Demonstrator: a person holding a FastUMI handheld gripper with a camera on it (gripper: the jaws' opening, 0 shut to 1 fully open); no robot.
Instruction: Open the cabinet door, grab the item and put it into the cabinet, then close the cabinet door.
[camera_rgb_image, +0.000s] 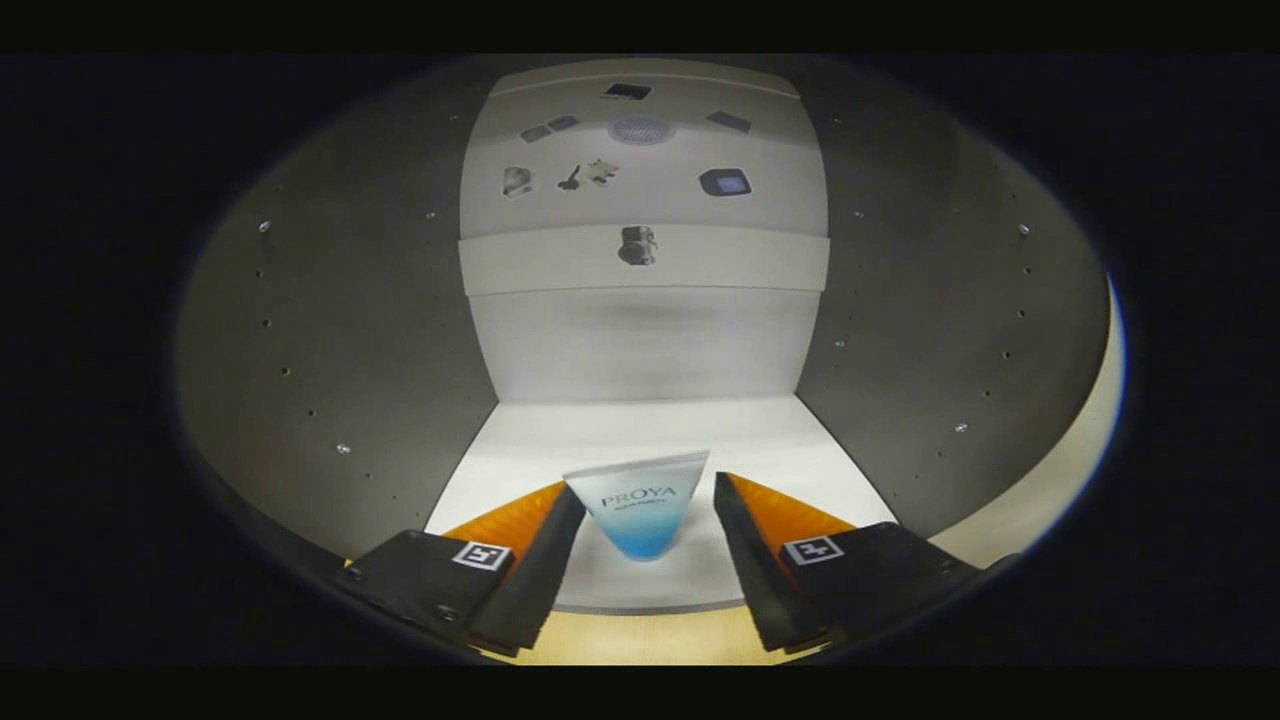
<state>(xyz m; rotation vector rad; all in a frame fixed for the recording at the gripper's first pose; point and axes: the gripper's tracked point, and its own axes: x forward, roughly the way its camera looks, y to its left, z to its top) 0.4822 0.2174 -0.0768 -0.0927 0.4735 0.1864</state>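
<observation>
Fingers (560, 545) of the gripper (645, 545) stand apart, one at 7 o'clock and one at 5 o'clock of the tube (640, 505), each carrying a square marker on its block. The left finger's inner edge meets the tube's left side; the right finger stands clear of the right side with a gap between, so the jaws are spread and not pressing the tube from both sides. Tube stands between the fingertips, wide flat end up and narrow blue end down, resting on the pale floor (640, 430) of the cabinet near its front edge. Beyond the tube, at 12 o'clock, the floor runs back to the rear panel (645, 345), crossed higher up by a light horizontal band. Side walls (350, 370) rise at 9 and 3 o'clock, grey, dotted with rows of small holes and screws. Above the band, farther at 12 o'clock, lies a pale surface (680, 160) bearing several small dark objects and a round grille; their nature cannot be told. A tan strip shows below the floor's front edge, between the finger blocks.
</observation>
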